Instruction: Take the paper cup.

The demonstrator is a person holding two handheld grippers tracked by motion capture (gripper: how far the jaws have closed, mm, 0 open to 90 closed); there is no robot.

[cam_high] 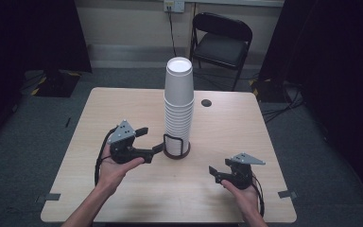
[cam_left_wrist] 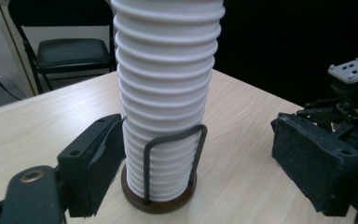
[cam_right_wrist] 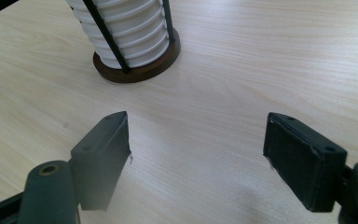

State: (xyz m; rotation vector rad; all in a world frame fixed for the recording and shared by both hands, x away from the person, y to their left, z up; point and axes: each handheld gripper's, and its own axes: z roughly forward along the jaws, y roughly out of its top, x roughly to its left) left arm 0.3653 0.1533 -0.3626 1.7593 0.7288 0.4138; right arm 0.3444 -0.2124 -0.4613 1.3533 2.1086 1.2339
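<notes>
A tall stack of white paper cups [cam_high: 178,94] stands upright in a dark round holder [cam_high: 176,152] with wire uprights, mid-table. My left gripper [cam_high: 151,139], held in a hand, points at the stack's base from the left. In the left gripper view the cups [cam_left_wrist: 168,93] rise just beyond its wide-apart jaws. The left pad sits close beside the stack and the right pad stands well clear, so my left gripper [cam_left_wrist: 198,126] is open. My right gripper [cam_high: 220,169] rests low at the front right. Open and holding nothing, the right gripper [cam_right_wrist: 196,123] faces the holder [cam_right_wrist: 140,65].
The light wooden table [cam_high: 123,104] has a small dark hole [cam_high: 206,102] behind the stack. A black folding chair [cam_high: 222,40] stands beyond the far edge. Dark curtains hang on both sides. The right gripper [cam_left_wrist: 349,93] shows farther off in the left gripper view.
</notes>
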